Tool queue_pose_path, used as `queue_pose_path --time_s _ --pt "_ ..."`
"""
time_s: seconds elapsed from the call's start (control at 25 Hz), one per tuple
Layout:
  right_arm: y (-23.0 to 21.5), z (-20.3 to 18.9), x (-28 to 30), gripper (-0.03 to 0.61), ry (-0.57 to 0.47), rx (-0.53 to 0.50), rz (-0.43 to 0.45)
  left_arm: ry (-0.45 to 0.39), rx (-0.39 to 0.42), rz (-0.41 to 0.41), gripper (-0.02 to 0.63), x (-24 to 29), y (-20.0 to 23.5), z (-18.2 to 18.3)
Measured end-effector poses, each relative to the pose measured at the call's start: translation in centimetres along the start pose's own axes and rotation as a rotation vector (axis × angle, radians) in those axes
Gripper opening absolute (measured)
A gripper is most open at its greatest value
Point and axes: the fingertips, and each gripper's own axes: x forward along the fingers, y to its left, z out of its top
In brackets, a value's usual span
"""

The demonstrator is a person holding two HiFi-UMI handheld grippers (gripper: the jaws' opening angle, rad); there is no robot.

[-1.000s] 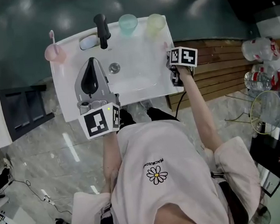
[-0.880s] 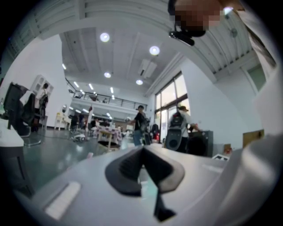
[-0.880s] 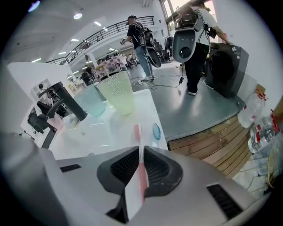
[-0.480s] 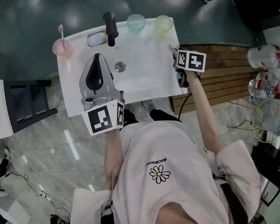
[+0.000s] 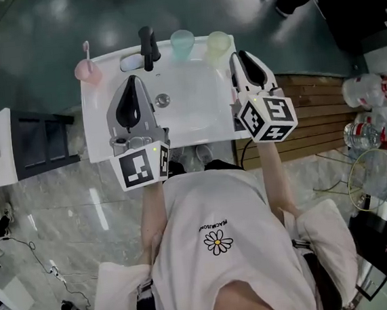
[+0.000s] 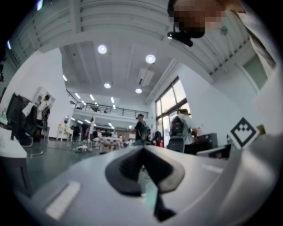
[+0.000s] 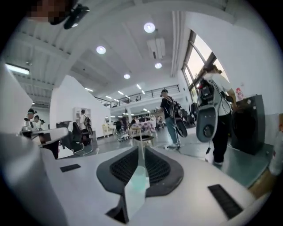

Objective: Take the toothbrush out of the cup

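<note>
Two grippers we hold over the washbasin (image 5: 99,148), pointing at its far edge, left gripper (image 5: 133,82) with jaws together, empty, right gripper (image 5: 243,57) at the right edge, jaws closing on nothing, toothbrush (image 5: 86,52) upright, head up, in the pink cup (image 5: 88,74), far left corner.

On the sink (image 5: 197,120) rim, the cup (image 5: 88,73) with the toothbrush (image 5: 86,51) in it stands ahead-left of the left gripper's (image 5: 131,82) jaws. The faucet (image 5: 146,46) is just ahead, a second cup (image 5: 182,41) and third cup (image 5: 217,43) ahead-right.
</note>
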Motion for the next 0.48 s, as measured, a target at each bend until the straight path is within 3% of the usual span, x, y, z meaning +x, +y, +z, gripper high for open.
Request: queue_pose_path --time_s 0.08,0.28,0.48 --pt "2.2 1.7 -1.2 0.000 -0.068 -0.052 0.052 -0.011 0.018 0.010 0.006 -0.3 -1.1 0.6" --pt "6.1 1.2 -1.8 -0.002 -0.067 -0.051 0.253 -0.025 0.055 0.081 0.006 -2.0 -1.8 1.8" --pt "11.3 1.6 -0.8 -0.002 -0.092 -0.021 0.359 -0.037 0.071 0.166 0.006 -4.0 2.3 2.1"
